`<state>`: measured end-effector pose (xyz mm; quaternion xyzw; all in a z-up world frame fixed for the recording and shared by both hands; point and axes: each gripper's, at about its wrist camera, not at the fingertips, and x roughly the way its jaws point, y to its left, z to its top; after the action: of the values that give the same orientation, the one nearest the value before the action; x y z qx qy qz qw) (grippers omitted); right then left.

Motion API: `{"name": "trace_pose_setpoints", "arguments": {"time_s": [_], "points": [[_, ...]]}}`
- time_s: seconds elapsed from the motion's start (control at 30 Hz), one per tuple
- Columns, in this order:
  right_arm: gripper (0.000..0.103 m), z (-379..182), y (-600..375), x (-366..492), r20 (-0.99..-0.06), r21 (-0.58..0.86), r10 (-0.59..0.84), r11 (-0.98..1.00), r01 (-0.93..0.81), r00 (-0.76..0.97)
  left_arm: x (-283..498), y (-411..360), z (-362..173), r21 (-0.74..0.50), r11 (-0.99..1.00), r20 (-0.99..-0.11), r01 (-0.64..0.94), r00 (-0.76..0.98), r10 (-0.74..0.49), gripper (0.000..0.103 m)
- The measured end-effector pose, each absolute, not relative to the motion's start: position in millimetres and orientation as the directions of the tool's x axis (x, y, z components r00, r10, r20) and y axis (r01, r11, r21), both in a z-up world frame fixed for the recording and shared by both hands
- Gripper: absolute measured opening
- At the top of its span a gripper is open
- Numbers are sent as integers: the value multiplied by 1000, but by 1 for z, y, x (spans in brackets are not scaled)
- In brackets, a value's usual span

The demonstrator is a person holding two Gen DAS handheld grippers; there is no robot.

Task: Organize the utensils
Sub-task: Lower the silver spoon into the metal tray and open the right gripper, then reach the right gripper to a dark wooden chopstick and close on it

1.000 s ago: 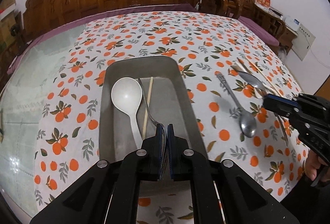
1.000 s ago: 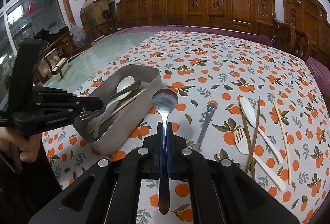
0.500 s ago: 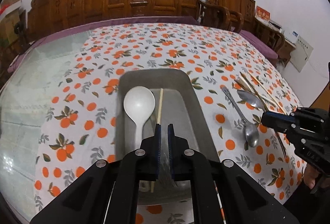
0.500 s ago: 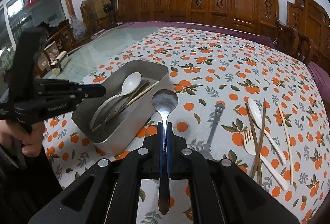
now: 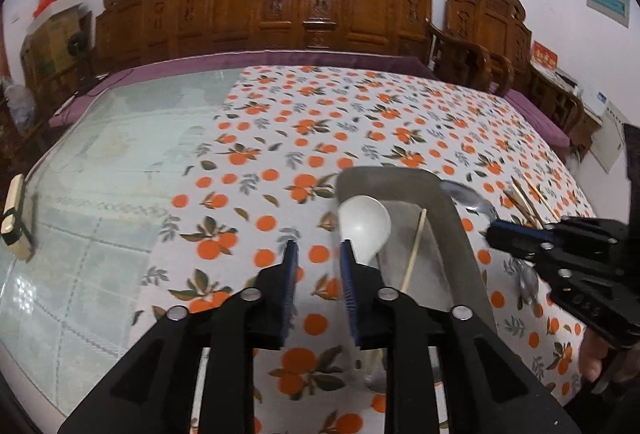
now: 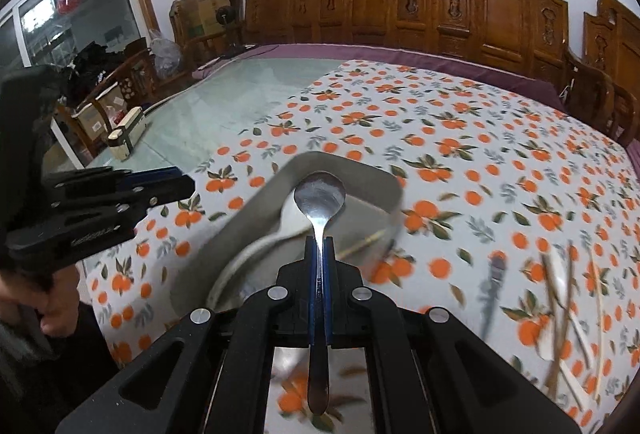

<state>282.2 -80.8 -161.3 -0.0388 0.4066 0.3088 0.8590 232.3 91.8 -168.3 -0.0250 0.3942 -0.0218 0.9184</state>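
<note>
A grey metal tray (image 5: 452,210) sits on the orange-print tablecloth (image 5: 320,122) and holds a white plastic spoon (image 5: 364,226) and a wooden chopstick (image 5: 414,248). My left gripper (image 5: 318,254) is open and empty, just left of the tray's near end. My right gripper (image 6: 319,246) is shut on a metal spoon (image 6: 320,194), whose bowl hangs over the tray (image 6: 376,182). It also shows in the left wrist view (image 5: 520,238) at the tray's right side, with the spoon (image 5: 468,196).
Loose utensils lie on the cloth to the right of the tray: a dark-handled utensil (image 6: 492,286), wooden chopsticks (image 6: 560,314) and white plastic cutlery (image 6: 560,274). A small box (image 6: 126,132) sits on the glass table part. Carved wooden chairs (image 5: 312,2) line the far side.
My left gripper has opened, let the metal utensil go in the tray and swung to the left. My right gripper has carried the metal spoon left, over the tray.
</note>
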Motion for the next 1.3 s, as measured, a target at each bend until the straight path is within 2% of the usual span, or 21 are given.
{"name": "trace_pose_setpoints", "arguments": {"time_s": [0.23, 0.53, 0.87, 0.97, 1.03, 1.1, 1.23, 1.3], "points": [[4, -182, -50, 307, -751, 223, 478, 833, -507, 455, 233, 109, -165, -72, 997, -718, -18, 695, -39, 34], [6, -202, -43, 319, -783, 240, 459, 846, -476, 421, 232, 110, -164, -85, 996, -714, -12, 698, -52, 35], [6, -165, -87, 293, -739, 170, 460, 835, -523, 493, 232, 89, -163, -89, 996, -709, 24, 700, -81, 36], [6, -154, -117, 283, -727, 150, 443, 849, -507, 525, 232, 80, -162, -96, 995, -704, 41, 704, -97, 43], [6, -149, -141, 275, -724, 130, 416, 866, -483, 550, 231, 70, -163, -101, 993, -702, 57, 704, -112, 44], [6, -146, -169, 268, -724, 109, 380, 887, -448, 576, 231, 60, -163, -106, 992, -698, 73, 704, -126, 54], [19, -148, -214, 262, -731, 70, 315, 917, -392, 606, 228, 40, -163, -112, 987, -691, 113, 705, -159, 58], [19, -152, -234, 261, -740, 48, 277, 930, -363, 613, 226, 29, -163, -112, 985, -685, 134, 708, -175, 62]]}}
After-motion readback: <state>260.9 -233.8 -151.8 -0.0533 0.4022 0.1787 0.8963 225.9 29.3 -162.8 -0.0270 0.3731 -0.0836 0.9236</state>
